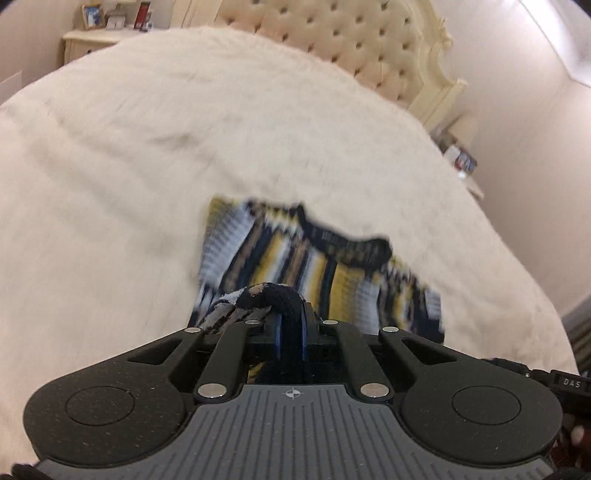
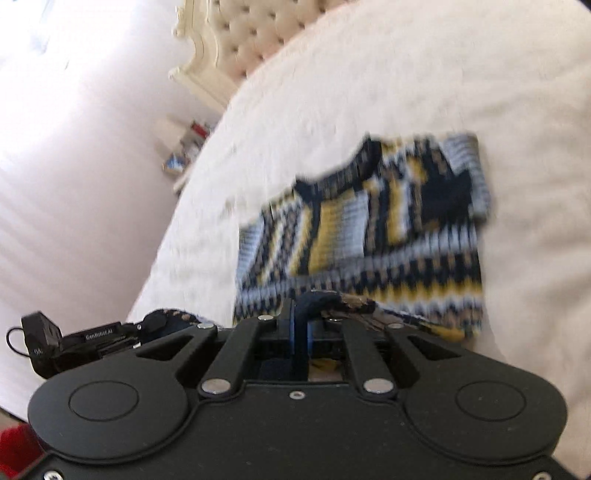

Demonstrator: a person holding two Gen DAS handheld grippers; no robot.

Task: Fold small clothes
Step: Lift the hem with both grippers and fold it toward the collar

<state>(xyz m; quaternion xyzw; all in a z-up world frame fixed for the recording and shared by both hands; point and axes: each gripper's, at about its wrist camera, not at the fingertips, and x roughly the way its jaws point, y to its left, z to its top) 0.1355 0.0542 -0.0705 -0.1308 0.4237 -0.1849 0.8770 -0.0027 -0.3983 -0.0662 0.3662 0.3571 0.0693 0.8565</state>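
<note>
A small knitted sweater point(image 1: 317, 266) with navy, yellow, white and tan stripes lies on the cream bed cover point(image 1: 184, 147). My left gripper point(image 1: 290, 314) is shut on the sweater's dark near hem, which bulges up between the fingers. In the right wrist view the same sweater point(image 2: 369, 229) lies ahead, its sleeves folded across the body. My right gripper point(image 2: 301, 314) is shut on the navy hem edge too. The left gripper's body point(image 2: 74, 343) shows at the left of the right wrist view, close beside it.
The tufted cream headboard point(image 1: 351, 44) stands at the far end of the bed. A bedside table with frames point(image 1: 103, 26) is at the far left. Small items point(image 1: 461, 158) sit off the bed's right side, by the pink wall.
</note>
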